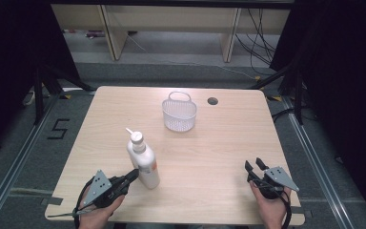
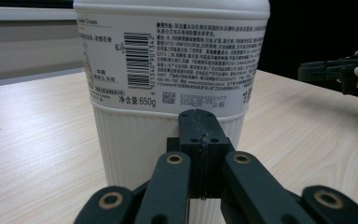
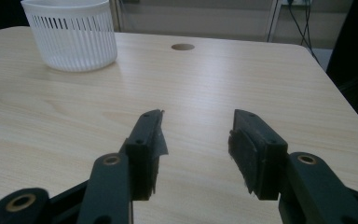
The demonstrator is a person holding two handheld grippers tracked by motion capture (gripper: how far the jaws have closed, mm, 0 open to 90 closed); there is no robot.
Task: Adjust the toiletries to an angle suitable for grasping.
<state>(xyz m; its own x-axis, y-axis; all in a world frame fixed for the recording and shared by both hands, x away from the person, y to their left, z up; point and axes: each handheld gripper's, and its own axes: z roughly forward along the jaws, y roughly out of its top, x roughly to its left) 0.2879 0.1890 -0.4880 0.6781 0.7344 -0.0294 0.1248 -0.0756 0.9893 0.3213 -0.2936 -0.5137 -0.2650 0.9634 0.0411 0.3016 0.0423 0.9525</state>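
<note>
While left claw [image 2: 200,140] sits closed beside bottle [image 2: 168,70], label reads "650g" (barcode above); right claw [image 3: 196,144] parted, empty.

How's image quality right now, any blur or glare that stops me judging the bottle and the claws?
High view: soft and low in detail, even light, dark surroundings; the bottle casts little shadow. Left gripper view: bottle label and barcode sharp, the left claw up close slightly soft, no glare. Right gripper view: the right claw is a little blurred, the table and white basket clear.
</note>
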